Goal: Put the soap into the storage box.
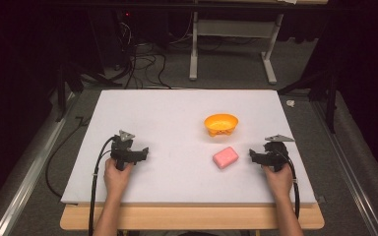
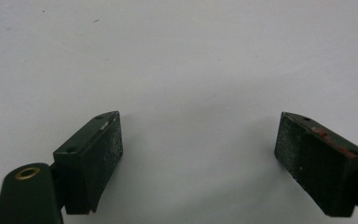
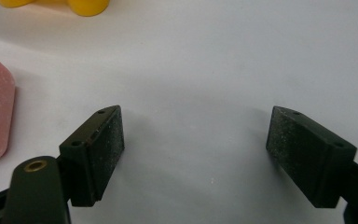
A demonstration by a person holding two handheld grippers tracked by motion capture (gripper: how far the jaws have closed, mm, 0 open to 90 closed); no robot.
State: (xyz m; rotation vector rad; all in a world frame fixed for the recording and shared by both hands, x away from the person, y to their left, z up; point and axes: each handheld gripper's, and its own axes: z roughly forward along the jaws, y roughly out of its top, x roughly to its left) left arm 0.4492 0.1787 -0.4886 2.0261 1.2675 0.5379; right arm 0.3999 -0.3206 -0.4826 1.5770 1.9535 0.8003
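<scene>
Left gripper (image 1: pixel 142 151) at 8 o'clock on table (image 1: pixel 177 108), jaws wide, empty. Right gripper (image 1: pixel 252 155) at 4 o'clock, jaws wide, empty, just beside soap (image 1: pixel 225 157). Bowl (image 1: pixel 221 124) at soap's 12 o'clock.

In the high view the white surface (image 1: pixel 177 123) is evenly lit from above, while the upper corners and both side edges sink into near black. The picture is soft and slightly grainy. In both gripper views soft shadows pool beneath the jaws; the near parts along the bottom edge are blurred, and the surface dims toward the corners.
</scene>
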